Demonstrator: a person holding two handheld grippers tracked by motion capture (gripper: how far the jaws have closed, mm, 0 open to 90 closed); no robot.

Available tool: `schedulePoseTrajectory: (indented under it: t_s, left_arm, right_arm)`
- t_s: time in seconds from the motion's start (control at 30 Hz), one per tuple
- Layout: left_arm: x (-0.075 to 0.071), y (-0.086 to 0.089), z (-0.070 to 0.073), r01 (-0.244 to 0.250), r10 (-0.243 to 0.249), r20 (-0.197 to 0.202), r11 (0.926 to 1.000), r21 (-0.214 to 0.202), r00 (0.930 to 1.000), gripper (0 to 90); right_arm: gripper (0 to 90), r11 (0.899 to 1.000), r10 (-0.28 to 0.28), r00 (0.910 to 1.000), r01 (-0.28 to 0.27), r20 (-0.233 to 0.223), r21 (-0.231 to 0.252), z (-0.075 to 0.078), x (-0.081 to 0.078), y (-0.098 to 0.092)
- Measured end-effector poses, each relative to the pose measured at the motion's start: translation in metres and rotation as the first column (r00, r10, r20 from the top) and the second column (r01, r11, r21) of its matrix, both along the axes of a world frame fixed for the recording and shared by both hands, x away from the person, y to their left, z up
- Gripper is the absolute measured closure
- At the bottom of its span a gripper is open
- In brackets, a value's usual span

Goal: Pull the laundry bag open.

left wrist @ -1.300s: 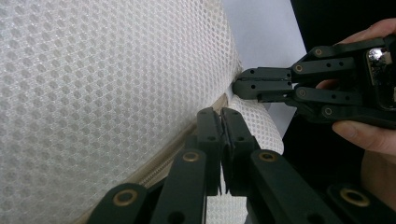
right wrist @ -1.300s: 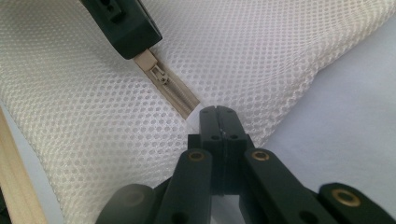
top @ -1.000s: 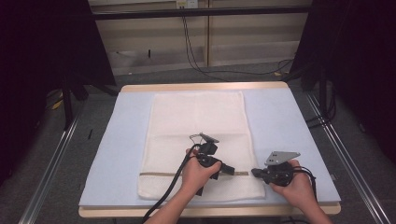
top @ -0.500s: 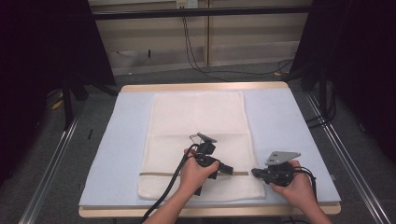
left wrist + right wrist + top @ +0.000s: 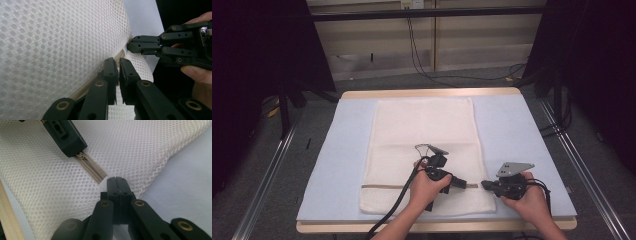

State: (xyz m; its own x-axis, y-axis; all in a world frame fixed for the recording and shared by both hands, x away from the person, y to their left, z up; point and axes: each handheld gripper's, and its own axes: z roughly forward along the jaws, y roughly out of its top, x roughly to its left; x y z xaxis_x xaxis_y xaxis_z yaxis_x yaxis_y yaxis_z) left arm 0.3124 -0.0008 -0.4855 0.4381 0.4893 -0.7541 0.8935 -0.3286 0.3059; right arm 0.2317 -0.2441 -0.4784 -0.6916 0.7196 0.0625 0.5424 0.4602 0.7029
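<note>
A white mesh bag point(image 5: 424, 130) lies flat on the blue mat point(image 5: 512, 125), with a beige zipper point(image 5: 93, 170) running across near its front end. My left gripper point(image 5: 118, 72) lies along the zipper line, its jaws shut on the zipper pull point(image 5: 81, 157), whose tip peeks out from under them. My right gripper point(image 5: 116, 181) is shut on the bag's right edge, just past the zipper's end. The two grippers point at each other, a short stretch of zipper apart. In the high view the left gripper point(image 5: 460, 182) and the right gripper point(image 5: 484, 184) work near the bag's front right corner.
The mat covers a wooden table point(image 5: 427, 93) whose front edge lies just under the hands. Bare mat lies to the left and right of the bag. Metal rails point(image 5: 267, 175) flank the table, and cables point(image 5: 422, 60) lie on the floor beyond it.
</note>
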Motion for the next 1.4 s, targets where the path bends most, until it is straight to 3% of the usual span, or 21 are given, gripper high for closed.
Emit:
schedulePoseTrajectory:
  t_s: [0.27,0.43,0.73,0.83,1.4]
  left_arm:
    - [0.002,0.004,0.002,0.008,-0.008,-0.016,1.0,-0.003,0.9998,87.5]
    - [0.004,0.012,0.006,0.005,-0.004,-0.011,0.9999,0.013,0.9999,87.6]
    - [0.007,0.025,0.01,0.004,-0.004,-0.013,1.0,-0.002,0.9999,87.5]
    - [0.007,0.029,0.012,0.003,-0.003,-0.001,0.9999,0.015,1.0,87.5]
    - [0.011,0.054,0.012,-0.011,0.012,-0.022,0.9997,0.02,0.9997,87.5]
  right_arm:
    - [90.0,1.0,0.007,1.0,-0.007,0.001,0.006,0.0,0.001,0.0]
    - [90.0,1.0,0.002,1.0,-0.002,0.0,0.0,0.0,0.0,0.0]
    - [90.0,1.0,0.002,1.0,-0.002,0.002,0.001,0.0,0.0,0.0]
    - [90.0,1.0,-0.002,1.0,0.002,0.0,0.0,0.0,0.0,0.0]
    - [90.0,1.0,-0.002,1.0,0.002,-0.002,0.001,0.0,0.0,0.0]
